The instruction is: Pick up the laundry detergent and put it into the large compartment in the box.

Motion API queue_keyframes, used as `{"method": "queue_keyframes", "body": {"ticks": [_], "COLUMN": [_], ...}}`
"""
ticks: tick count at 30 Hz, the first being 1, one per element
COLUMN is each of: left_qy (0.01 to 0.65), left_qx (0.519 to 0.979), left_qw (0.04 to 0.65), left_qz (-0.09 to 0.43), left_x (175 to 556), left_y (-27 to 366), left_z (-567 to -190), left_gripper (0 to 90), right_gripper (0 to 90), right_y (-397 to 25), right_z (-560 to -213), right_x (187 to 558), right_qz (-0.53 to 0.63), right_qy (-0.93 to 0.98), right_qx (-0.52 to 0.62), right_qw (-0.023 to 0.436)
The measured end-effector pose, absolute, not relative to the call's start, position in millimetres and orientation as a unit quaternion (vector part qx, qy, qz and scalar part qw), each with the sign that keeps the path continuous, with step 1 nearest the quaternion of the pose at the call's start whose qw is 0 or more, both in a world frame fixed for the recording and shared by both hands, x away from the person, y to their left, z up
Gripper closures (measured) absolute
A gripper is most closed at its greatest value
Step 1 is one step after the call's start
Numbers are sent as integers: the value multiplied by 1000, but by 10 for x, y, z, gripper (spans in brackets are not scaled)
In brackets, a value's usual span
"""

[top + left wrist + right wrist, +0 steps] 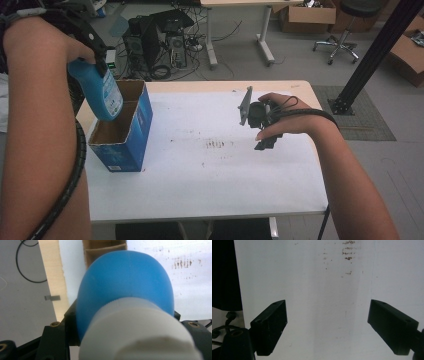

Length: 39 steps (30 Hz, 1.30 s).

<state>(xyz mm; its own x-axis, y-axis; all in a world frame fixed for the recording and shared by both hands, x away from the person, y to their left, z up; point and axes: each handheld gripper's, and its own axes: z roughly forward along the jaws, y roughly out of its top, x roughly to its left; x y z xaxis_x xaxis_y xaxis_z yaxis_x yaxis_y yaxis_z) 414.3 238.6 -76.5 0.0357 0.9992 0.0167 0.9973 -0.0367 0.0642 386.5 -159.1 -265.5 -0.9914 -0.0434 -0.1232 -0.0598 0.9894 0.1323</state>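
Blue bottle (100,92), clamped in the left gripper (97,52), probably needed lowering straight into the box (122,130); the right gripper (327,325) stood open.

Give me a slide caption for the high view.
Left tongs lower a blue bottle into an open box; right tongs wait.

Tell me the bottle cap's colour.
White, on a blue bottle; the cap shows best in the left gripper view.

Looks like a lab or office: black desktop computer tower (150,42) with tangled cables, cardboard boxes (306,15), black swivel stool (345,30).
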Motion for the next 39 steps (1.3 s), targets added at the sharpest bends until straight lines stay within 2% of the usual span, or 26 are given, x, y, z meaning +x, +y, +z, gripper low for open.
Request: {"method": "queue_keyframes", "body": {"ticks": [12,39], "left_qy": [697,692], "left_qx": [716,722], "left_qw": [23,10], "left_qz": [23,-2], "left_x": [4245,4397], "left_y": [2518,2526], "left_z": [-1055,-2005], "left_gripper": [386,386], "right_gripper": [162,162], "right_y": [-1600,-1550], "right_z": [-2617,-2631], "right_x": [3882,3882], "right_qz": [73,71], "right_qy": [995,995], "right_qx": [-20,-24], "right_qw": [62,60]}}
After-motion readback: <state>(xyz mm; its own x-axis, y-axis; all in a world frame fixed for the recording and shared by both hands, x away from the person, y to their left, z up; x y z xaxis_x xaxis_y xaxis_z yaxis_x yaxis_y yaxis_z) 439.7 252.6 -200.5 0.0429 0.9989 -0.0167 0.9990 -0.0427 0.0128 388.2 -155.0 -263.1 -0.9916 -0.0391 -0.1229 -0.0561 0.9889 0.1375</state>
